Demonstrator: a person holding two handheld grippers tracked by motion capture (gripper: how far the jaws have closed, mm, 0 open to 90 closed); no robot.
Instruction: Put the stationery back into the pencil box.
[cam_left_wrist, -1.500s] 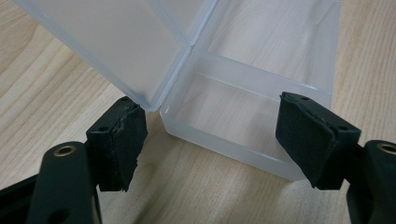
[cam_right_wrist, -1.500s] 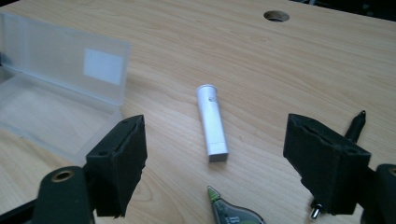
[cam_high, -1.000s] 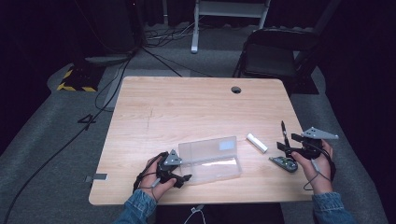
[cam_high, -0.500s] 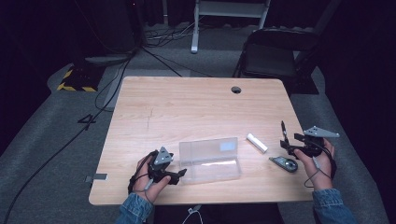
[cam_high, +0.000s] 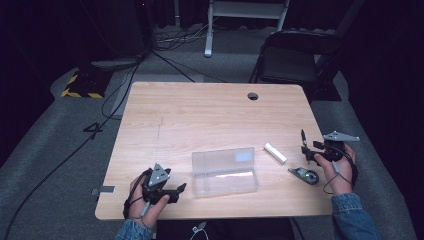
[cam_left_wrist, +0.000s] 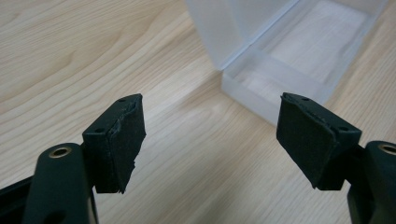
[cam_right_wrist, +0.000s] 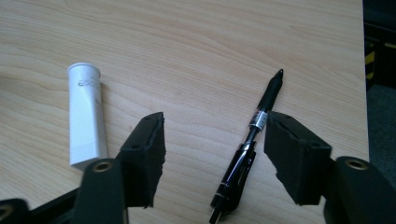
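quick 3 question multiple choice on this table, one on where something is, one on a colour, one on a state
1. Where is the white tube?
A inside the clear box
B on the table, right of the box in the high view
C on the chair
2. What colour is the pen?
A red
B black
C blue
3. The clear box is:
A open
B shut
C stacked on the tube

1 B, it lies on bare wood beside the box.
2 B, its grip and tip are black.
3 A, its lid is swung off the base.

Frosted plastic box (cam_high: 225, 171), matt wooden table (cam_high: 200, 115)
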